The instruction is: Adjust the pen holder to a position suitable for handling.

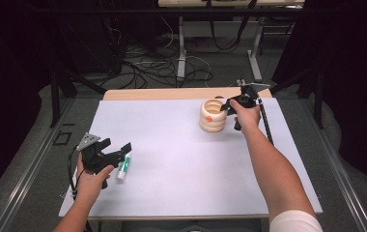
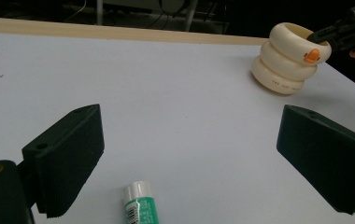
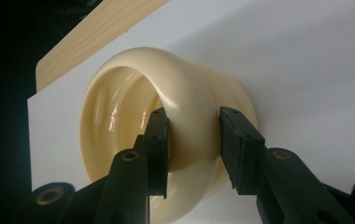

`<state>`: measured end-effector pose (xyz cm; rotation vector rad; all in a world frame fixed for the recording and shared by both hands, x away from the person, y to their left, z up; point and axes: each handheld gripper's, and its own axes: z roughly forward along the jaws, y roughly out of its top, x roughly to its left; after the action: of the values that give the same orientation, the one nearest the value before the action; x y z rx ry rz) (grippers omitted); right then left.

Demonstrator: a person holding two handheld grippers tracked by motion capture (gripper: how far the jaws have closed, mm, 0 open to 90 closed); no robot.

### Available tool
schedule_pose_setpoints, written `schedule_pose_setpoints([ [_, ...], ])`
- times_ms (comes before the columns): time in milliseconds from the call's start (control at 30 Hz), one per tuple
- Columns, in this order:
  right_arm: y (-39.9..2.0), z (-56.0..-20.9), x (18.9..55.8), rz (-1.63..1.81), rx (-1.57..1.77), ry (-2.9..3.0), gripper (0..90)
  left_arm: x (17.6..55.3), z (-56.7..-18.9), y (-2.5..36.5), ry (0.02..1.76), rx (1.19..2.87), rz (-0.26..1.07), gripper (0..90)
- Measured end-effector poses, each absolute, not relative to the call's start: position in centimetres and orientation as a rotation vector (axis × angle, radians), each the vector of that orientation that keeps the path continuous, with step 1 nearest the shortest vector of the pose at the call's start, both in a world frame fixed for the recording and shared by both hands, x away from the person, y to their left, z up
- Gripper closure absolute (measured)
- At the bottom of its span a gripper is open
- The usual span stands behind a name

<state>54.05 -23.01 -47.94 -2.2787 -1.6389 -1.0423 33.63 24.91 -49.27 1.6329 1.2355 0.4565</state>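
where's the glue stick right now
In the high view the glue stick lies on the white table, near left, just right of the open left gripper, far from the cream cup.

White table top; floor cables.

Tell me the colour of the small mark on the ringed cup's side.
Orange, on the cream ringed cup; it shows best in the left gripper view.
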Motion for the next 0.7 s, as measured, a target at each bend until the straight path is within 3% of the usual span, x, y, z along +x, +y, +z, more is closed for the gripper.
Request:
schedule_pose_setpoints([
  [700, -18.3, -47.4, 52.3, -1.000, -2.037, -1.796, 64.9, 33.7, -49.3, 24.8, 1.234, 1.635, 0.461, 7.9],
])
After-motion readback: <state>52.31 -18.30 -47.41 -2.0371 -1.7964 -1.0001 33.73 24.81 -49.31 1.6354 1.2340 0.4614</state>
